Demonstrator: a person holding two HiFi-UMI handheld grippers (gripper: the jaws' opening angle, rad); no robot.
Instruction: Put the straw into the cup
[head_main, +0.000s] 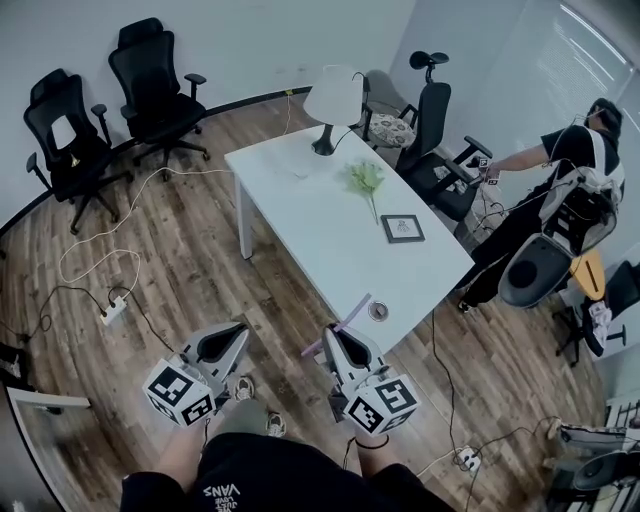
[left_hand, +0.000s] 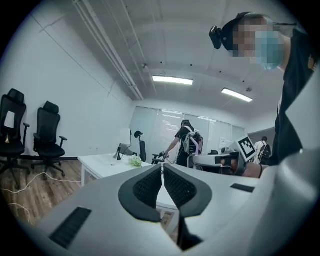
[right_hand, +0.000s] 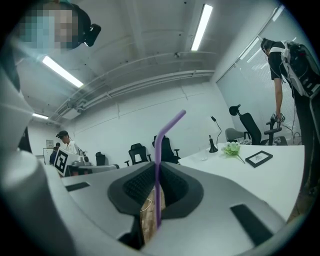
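A purple bendy straw (head_main: 345, 322) is clamped between the pads of my right gripper (head_main: 334, 337), which is shut on it. In the right gripper view the straw (right_hand: 158, 170) stands upright out of the jaws with its bent tip leaning right. A small cup (head_main: 378, 311) sits on the near corner of the white table (head_main: 300, 215), just right of the straw's upper end. My left gripper (head_main: 237, 332) hangs over the wooden floor, left of the table corner. Its jaws (left_hand: 162, 172) are shut with nothing between them.
On the table stand a white lamp (head_main: 333, 100), a green flower sprig (head_main: 366, 178) and a small picture frame (head_main: 402, 228). Black office chairs (head_main: 150, 75) line the far wall. A person (head_main: 570, 190) bends over at the right. Cables and a power strip (head_main: 113, 310) lie on the floor.
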